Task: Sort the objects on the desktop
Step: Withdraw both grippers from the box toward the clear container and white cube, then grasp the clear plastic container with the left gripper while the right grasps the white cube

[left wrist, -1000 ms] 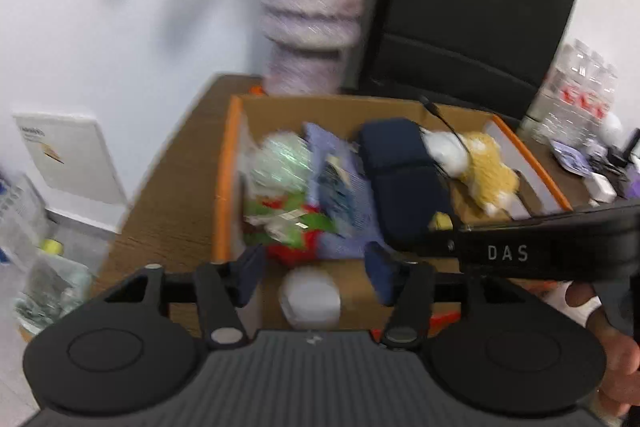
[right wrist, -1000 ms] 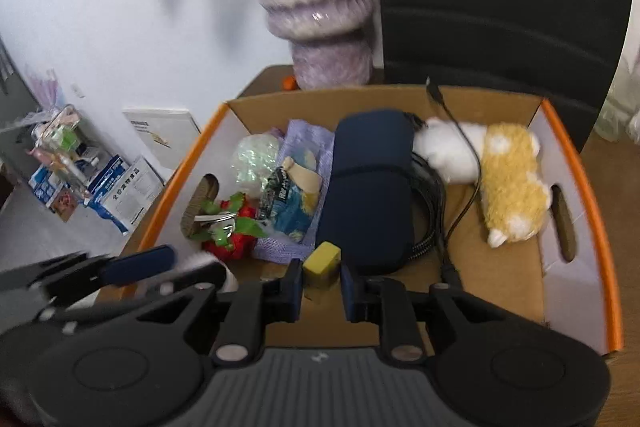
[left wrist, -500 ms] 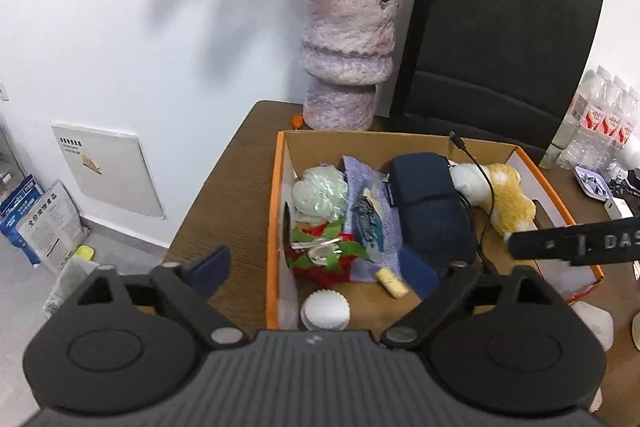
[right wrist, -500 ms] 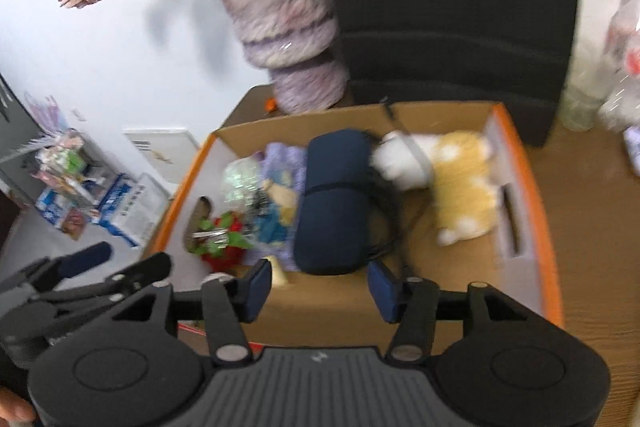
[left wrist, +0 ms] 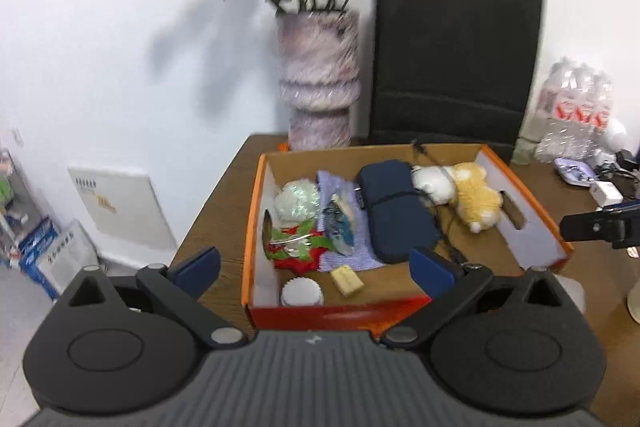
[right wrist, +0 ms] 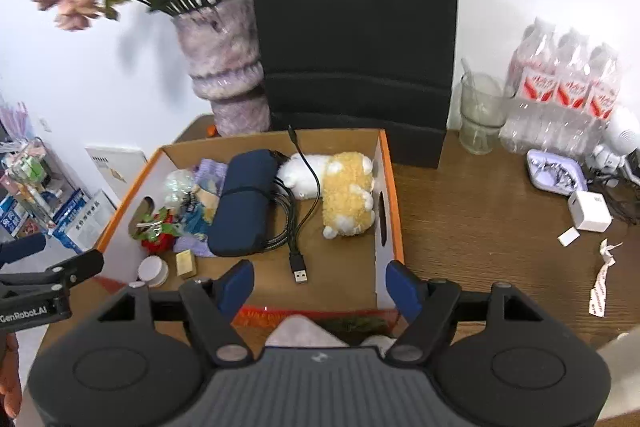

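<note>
Box (right wrist: pixel 390 187), orange-rimmed cardboard, open top, on the brown surface (right wrist: pixel 480 195); holds the sorted goods, listed left to right.

- Red-and-green trinket (right wrist: pixel 157 233), against the left wall. Looks light and irregular; take by the red body.
- White cup (right wrist: pixel 153 270), near-left corner. Probably thin and crushable; pinch lightly across the rim.
- Yellow block (right wrist: pixel 186 261), just beside the cup. Small, likely firm; flat sides suit the pads.
- Lilac cloth (left wrist: pixel 340 223), under a blue packet (left wrist: pixel 339 223). Soft and limp; will drape, so gather a fold.
- Navy pouch (right wrist: pixel 244 201), mid-box. Padded, probably the heaviest item; grip across the narrow width.
- Black cable (right wrist: pixel 298 227), coiled beside the pouch, USB plug lying free on the box floor. Floppy; take the coil, not the plug.
- Plush toy (right wrist: pixel 346 197), against the right wall. Soft and light; squeezes anywhere.

Left gripper (left wrist: pixel 314 269): jaws wide apart, holding nothing, short of the near-left corner.
Right gripper (right wrist: pixel 322 291): jaws wide apart, holding nothing, before the near wall.

Room: box walls hem every item, so entry is from above; the bare floor near the plug is the widest gap. Vase (right wrist: pixel 224 67) and black bag (right wrist: pixel 352 35) stand close behind. Right of the box the surface carries a white cube (right wrist: pixel 590 211) and paper scraps (right wrist: pixel 602 283).
</note>
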`<action>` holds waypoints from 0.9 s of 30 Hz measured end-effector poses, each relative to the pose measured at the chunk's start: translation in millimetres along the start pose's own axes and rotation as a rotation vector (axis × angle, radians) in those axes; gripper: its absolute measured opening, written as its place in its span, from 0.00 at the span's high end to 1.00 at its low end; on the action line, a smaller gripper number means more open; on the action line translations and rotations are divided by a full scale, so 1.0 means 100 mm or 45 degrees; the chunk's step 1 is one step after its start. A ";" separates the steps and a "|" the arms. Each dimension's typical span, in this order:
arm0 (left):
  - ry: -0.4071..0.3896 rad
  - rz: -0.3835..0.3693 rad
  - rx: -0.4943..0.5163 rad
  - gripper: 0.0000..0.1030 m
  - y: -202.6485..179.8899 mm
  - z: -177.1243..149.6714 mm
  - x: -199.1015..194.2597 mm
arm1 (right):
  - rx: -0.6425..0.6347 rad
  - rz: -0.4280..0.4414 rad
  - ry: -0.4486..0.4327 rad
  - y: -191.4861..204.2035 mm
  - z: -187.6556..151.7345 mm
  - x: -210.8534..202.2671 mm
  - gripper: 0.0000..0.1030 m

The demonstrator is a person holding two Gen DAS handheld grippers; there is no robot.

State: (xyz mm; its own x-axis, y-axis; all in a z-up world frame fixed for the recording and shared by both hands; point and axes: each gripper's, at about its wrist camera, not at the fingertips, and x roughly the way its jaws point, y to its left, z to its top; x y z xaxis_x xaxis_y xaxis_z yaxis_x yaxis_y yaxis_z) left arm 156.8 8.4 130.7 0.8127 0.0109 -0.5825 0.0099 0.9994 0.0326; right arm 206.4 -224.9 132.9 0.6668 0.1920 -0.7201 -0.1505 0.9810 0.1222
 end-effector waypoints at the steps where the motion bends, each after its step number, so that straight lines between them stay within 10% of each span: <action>1: -0.027 0.005 -0.007 0.00 -0.02 -0.09 -0.08 | -0.023 -0.004 -0.041 0.02 -0.11 -0.07 0.26; 9: -0.203 0.038 0.045 0.00 -0.27 -1.02 -0.70 | -0.124 -0.058 -0.252 0.11 -1.30 -0.36 0.22; 16: -0.095 -0.048 0.034 0.00 -0.37 -1.85 -0.94 | -0.083 -0.071 -0.247 0.14 -2.09 -0.49 0.22; 27: -0.124 -0.105 0.124 0.00 -0.60 -1.75 -0.84 | -0.066 -0.126 -0.260 0.11 -2.02 -0.16 0.42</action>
State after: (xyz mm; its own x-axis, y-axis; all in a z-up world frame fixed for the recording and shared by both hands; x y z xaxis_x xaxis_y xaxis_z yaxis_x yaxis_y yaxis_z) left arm -13.7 -46.9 35.5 0.8593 -0.0789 -0.5053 0.1318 0.9888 0.0696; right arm 46.7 -222.6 7.5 0.8134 0.1012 -0.5728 -0.1105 0.9937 0.0187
